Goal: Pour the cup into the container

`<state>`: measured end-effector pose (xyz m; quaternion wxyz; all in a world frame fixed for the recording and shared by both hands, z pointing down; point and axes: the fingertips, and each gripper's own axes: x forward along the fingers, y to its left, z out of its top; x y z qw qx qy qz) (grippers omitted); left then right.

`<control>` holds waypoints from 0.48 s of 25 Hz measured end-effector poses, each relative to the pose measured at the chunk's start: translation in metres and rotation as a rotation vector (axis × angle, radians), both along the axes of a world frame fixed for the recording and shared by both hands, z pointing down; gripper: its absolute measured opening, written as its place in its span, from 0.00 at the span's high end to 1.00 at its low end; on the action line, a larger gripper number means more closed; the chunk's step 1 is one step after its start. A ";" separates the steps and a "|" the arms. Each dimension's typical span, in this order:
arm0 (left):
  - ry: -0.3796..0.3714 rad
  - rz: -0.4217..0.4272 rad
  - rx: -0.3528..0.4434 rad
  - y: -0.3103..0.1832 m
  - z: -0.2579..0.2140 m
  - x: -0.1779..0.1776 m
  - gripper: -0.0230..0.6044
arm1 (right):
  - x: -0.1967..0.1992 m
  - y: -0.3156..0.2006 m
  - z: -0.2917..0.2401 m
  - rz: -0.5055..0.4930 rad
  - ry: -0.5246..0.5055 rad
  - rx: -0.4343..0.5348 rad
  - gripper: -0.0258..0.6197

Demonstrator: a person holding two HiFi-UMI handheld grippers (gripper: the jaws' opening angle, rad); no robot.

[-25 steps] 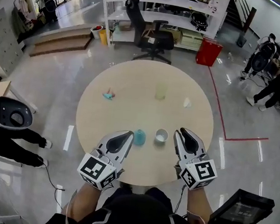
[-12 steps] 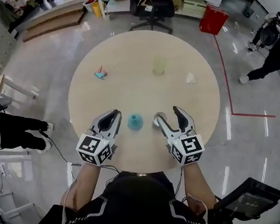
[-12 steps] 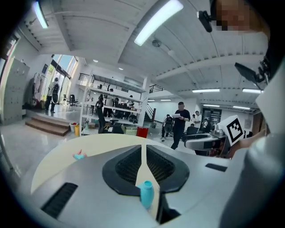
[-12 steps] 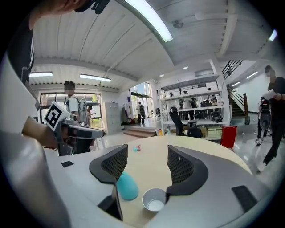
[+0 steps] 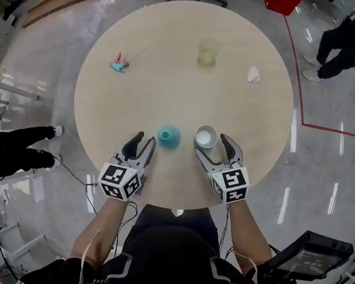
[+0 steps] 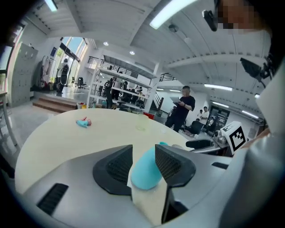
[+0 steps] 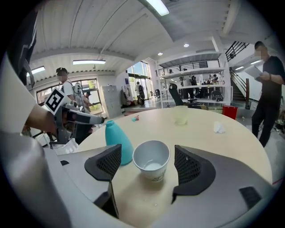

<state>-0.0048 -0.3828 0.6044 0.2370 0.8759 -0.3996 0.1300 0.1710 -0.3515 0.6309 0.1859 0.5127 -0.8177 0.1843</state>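
Observation:
A teal flask-shaped container (image 5: 169,135) and a white paper cup (image 5: 205,136) stand side by side near the round table's (image 5: 105,112) front edge. My left gripper (image 5: 145,140) is low, just left of the container. Its jaws have just been opening and stand narrowly open, and the container (image 6: 147,168) shows in the gap without being touched. My right gripper (image 5: 212,149) has also just been opening. The cup (image 7: 151,160) stands upright in the wide gap between its jaws, clear of both pads, with a little white at its bottom. The container (image 7: 116,142) stands left of it.
Farther back on the table are a pale yellow translucent cup (image 5: 207,50), a crumpled white paper (image 5: 254,74) and a small teal and pink object (image 5: 118,64). People stand on the floor at the left (image 5: 14,147) and the upper right (image 5: 346,39).
Both grippers have come down to the table beside the container and the cup. Both pairs of jaws have opened, the right one widely, and the cup now stands between its jaws.

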 end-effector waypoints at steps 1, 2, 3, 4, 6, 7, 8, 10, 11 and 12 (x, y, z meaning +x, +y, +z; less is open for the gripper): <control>0.000 -0.006 -0.015 0.002 0.007 0.000 0.75 | 0.001 0.003 0.009 0.005 0.014 -0.013 0.42; -0.003 -0.005 -0.029 0.006 0.011 0.000 0.75 | 0.002 0.008 0.016 0.008 0.023 -0.028 0.42; -0.004 -0.002 -0.040 0.010 0.014 0.000 0.75 | 0.001 0.012 0.021 0.010 0.024 -0.042 0.41; -0.001 -0.001 -0.046 0.012 0.016 0.001 0.75 | 0.001 0.015 0.025 0.012 0.021 -0.054 0.41; 0.002 -0.004 -0.041 0.010 0.022 0.000 0.75 | 0.001 0.014 0.036 0.015 0.011 -0.070 0.41; -0.002 -0.005 -0.034 0.007 0.027 0.000 0.75 | 0.001 0.010 0.043 0.017 0.010 -0.074 0.41; -0.007 -0.005 -0.031 0.003 0.033 0.000 0.75 | 0.002 0.005 0.049 0.021 0.013 -0.073 0.41; -0.022 -0.001 -0.037 0.000 0.045 0.000 0.75 | 0.002 -0.001 0.060 0.024 0.028 -0.067 0.41; -0.029 0.002 -0.044 0.001 0.051 0.001 0.75 | 0.002 -0.003 0.064 0.022 0.031 -0.064 0.41; -0.036 0.004 -0.050 0.002 0.056 0.001 0.75 | 0.001 -0.004 0.067 0.018 0.031 -0.063 0.41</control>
